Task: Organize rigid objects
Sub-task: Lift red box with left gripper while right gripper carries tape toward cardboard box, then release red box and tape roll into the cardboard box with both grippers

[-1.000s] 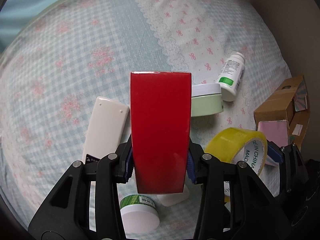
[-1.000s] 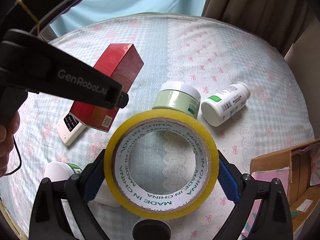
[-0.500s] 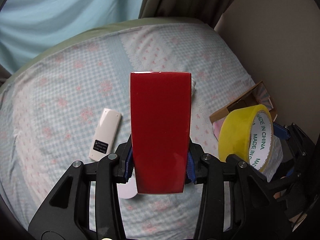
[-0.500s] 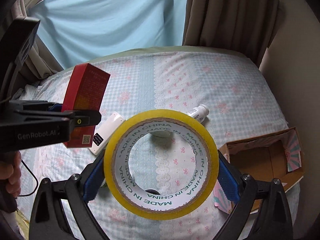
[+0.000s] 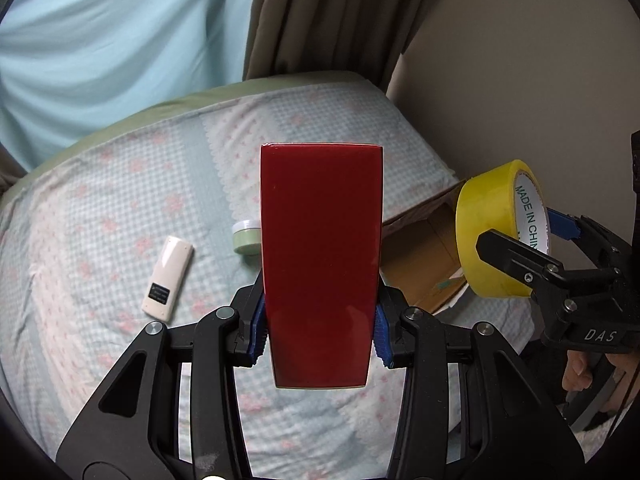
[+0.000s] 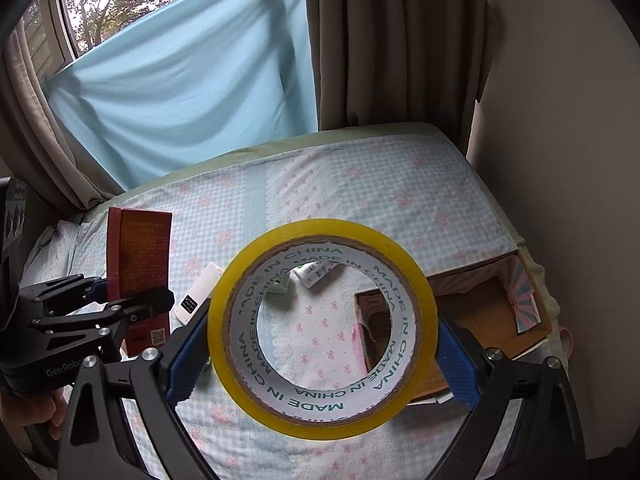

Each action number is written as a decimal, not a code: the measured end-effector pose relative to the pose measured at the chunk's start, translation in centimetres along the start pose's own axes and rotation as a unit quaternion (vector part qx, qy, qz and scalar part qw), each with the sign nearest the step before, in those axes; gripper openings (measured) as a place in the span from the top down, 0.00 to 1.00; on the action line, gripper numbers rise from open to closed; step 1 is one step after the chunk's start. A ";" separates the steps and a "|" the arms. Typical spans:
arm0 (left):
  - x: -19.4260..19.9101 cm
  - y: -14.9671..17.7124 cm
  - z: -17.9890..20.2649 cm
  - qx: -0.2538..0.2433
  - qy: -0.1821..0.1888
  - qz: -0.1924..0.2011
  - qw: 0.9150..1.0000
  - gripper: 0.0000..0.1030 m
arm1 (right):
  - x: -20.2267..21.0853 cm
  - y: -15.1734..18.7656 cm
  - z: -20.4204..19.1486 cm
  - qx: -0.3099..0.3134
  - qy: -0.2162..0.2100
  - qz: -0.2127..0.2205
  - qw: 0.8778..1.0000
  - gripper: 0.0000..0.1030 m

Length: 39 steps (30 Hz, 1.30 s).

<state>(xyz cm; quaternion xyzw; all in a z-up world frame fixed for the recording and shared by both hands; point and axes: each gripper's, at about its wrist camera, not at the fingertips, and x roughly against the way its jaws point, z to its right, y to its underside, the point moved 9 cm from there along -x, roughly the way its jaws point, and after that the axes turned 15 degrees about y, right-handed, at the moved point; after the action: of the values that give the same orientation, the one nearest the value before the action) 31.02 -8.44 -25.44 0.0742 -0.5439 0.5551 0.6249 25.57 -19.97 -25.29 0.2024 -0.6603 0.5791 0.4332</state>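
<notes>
My left gripper is shut on a tall red box, held upright high above the bed; the same red box and left gripper show at the left of the right wrist view. My right gripper is shut on a yellow tape roll, its blue pads pressing both sides of the rim. That tape roll also hangs at the right of the left wrist view, above an open cardboard box. In the right wrist view the cardboard box lies at the bed's right edge.
On the checked bedsheet lie a white remote, a pale green jar and a white bottle seen through the roll. Curtains and a beige wall stand behind and to the right. A hand grips the right tool.
Both grippers have risen well above the bed with their loads, so the bed items look smaller and the curtains and window came into view. The grips have not changed.
</notes>
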 end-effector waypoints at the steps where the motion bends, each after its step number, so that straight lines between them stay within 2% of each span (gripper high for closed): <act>1: -0.3 -0.1 1.2 0.004 -0.004 0.002 1.000 0.63 | 0.2 0.0 1.2 0.001 -0.005 0.001 1.000 0.06; 4: -2.0 -0.3 4.8 0.018 -0.009 0.006 1.000 0.63 | -0.4 -0.3 4.7 0.006 -0.019 0.003 1.000 0.06; 9: -6.5 -0.6 10.0 0.031 -0.012 0.001 0.999 0.63 | -2.9 -0.7 11.2 0.015 -0.017 0.000 1.000 0.06; 13: -10.6 -1.0 13.8 0.033 -0.006 -0.008 0.999 0.63 | -5.9 -0.4 15.7 0.015 -0.011 -0.023 1.000 0.06; 17: -15.2 -1.0 15.8 0.041 -0.006 -0.025 0.999 0.63 | -9.5 0.4 19.0 0.016 -0.006 -0.054 0.998 0.06; 22: -20.2 -0.3 16.0 0.052 -0.010 -0.052 0.997 0.63 | -14.5 1.5 21.7 0.011 -0.005 -0.100 0.995 0.06; 29: -27.0 1.3 13.5 0.061 -0.031 -0.101 0.992 0.63 | -20.5 3.1 21.6 0.041 -0.025 -0.135 0.990 0.06; 33: -31.3 3.1 11.3 0.065 -0.047 -0.137 0.987 0.63 | -23.2 4.5 20.2 0.117 -0.038 -0.125 0.985 0.06; 39: -35.8 5.7 7.9 0.078 -0.059 -0.181 0.979 0.63 | -26.8 7.5 18.2 0.235 -0.060 -0.112 0.964 0.06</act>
<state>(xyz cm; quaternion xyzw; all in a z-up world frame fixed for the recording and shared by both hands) 29.37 -33.77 -52.49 0.2529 -0.5125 0.4686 0.6736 28.19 -41.50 -50.54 0.4058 -0.5039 0.6523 0.3950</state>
